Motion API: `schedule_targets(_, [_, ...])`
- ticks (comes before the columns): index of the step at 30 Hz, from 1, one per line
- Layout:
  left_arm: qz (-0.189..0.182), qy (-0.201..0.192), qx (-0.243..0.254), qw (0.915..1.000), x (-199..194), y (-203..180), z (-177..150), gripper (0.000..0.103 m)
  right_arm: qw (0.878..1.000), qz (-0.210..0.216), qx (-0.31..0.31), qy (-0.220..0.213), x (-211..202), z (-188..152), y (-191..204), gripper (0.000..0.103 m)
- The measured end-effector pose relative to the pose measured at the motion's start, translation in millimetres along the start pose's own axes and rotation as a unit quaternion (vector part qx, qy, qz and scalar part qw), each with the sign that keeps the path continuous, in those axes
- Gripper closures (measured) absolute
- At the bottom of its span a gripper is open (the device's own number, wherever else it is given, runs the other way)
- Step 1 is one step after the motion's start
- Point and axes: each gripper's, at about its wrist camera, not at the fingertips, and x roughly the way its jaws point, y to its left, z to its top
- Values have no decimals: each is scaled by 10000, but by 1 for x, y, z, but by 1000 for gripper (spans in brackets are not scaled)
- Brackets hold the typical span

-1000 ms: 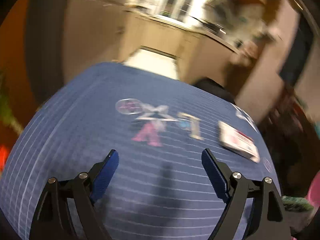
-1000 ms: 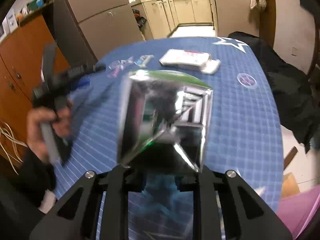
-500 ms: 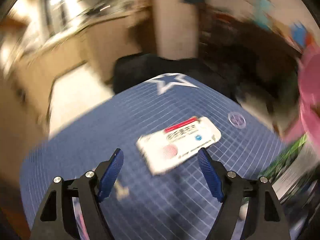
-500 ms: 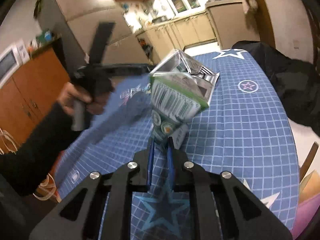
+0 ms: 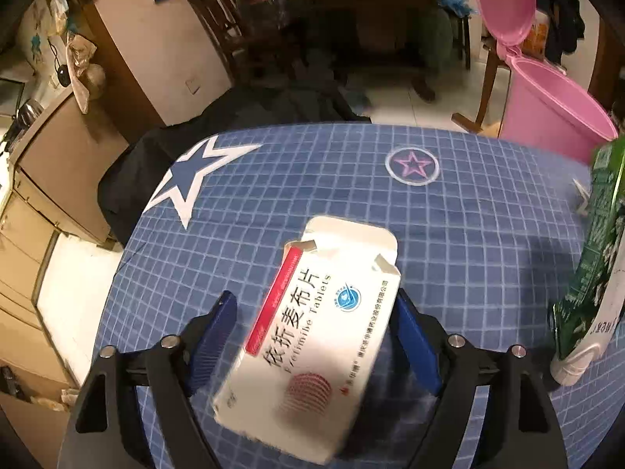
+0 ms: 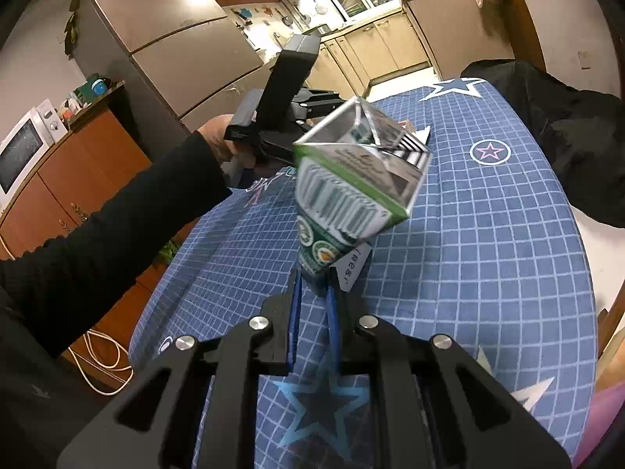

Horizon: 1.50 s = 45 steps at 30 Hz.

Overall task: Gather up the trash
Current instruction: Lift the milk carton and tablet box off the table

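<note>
The left gripper (image 5: 312, 336) stands with its jaws wide, one blue pad (image 5: 213, 340) on each side of the white tablet box (image 5: 312, 336). The log motion shows the jaws have just been opening slightly; the left pad is clear of the box, while the right pad sits against or just beside the box's edge, and contact cannot be confirmed. The box lies flat on the blue checked tablecloth (image 5: 468, 234), its torn end flap pointing away from the gripper, well inside the table's edges.

The right gripper (image 6: 312, 293) has its jaws closed tight on the lower end of a flattened green drink carton (image 6: 351, 179), which is held clear of the cloth, its opened silver-lined end uppermost. The same carton shows at the right border of the left wrist view.

Open cloth lies on the far side of the box as far as the table's rounded far edge, with only printed stars on it. A pink bin (image 5: 554, 109) with its lid up stands beyond the table's right far edge. A dark garment (image 6: 566, 125) hangs off the far edge. The person's left hand (image 6: 218, 136), in a black sleeve, grasps the left gripper's handle above the table's left side.
</note>
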Motion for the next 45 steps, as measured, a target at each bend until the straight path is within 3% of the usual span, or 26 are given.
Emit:
schedule_targets(2, [-222,87,-230,9995,1,4,-1,30,10000,1,2,-4,1,4,-3,91])
schedule_targets(6, [51,113,-562,9983,-12,-1,-17,33,10000,-8,-66,-2,4,9,-3,91])
schedule_targets(10, [354,6,-1245,9916,-46,-24,-57,34,9993,19,-362,15,7,19,6,92])
schedule_targets(13, [437,-236,-2037,9778,-78,-43,-90,34,9970,-42,-773,53,1,26,26,94])
schedule_targets(17, [763,-416,-2763,9571,-112,-78,-122,34,9876,-501,-1428,407,0,34,52,99])
schedule_targets(19, [902,-564,-3194,9416,-124,-86,-134,34,9820,-571,-1647,730,9,40,62,99])
schedule_targets(21, [1098,-621,-3411,9315,-125,-90,-138,34,9773,-675,-1791,909,19,40,70,98])
schedule_targets(23, [1247,-601,-3474,9274,-126,-91,-139,34,9700,-888,-1948,1150,30,38,80,97])
schedule_targets(25, [1276,-648,-3638,9204,-122,-89,-142,34,9624,-1083,-2052,1413,41,30,83,86])
schedule_targets(27, [1310,-631,-3755,9154,-117,-87,-145,34,9541,-1373,-2123,1608,50,19,87,55])
schedule_targets(28, [1402,-608,-3755,9141,-115,-87,-147,34,9572,-1239,-2018,1666,50,14,88,46])
schedule_targets(30, [1473,-550,-3700,9156,-108,-89,-144,34,9669,-1191,-1756,1420,39,12,86,15])
schedule_targets(31, [1472,-557,-3716,9150,-108,-89,-144,34,9702,-1246,-1627,1294,34,13,84,9])
schedule_targets(33, [1374,-577,-3790,9133,-107,-87,-145,34,9741,-1473,-1312,1108,31,18,75,5])
schedule_targets(36, [1204,-681,-3963,9077,-111,-82,-152,33,9649,-1754,-1273,1486,51,32,64,5])
schedule_targets(38, [1199,-684,-3968,9075,-109,-80,-148,32,9643,-1666,-1007,1797,70,47,50,5])
schedule_targets(43, [1221,-667,-3954,9079,-109,-82,-147,31,9395,-2000,-1039,2579,116,39,46,5])
schedule_targets(45, [1231,-659,-3946,9082,-108,-82,-147,31,9321,-2405,-1360,2342,123,27,55,6])
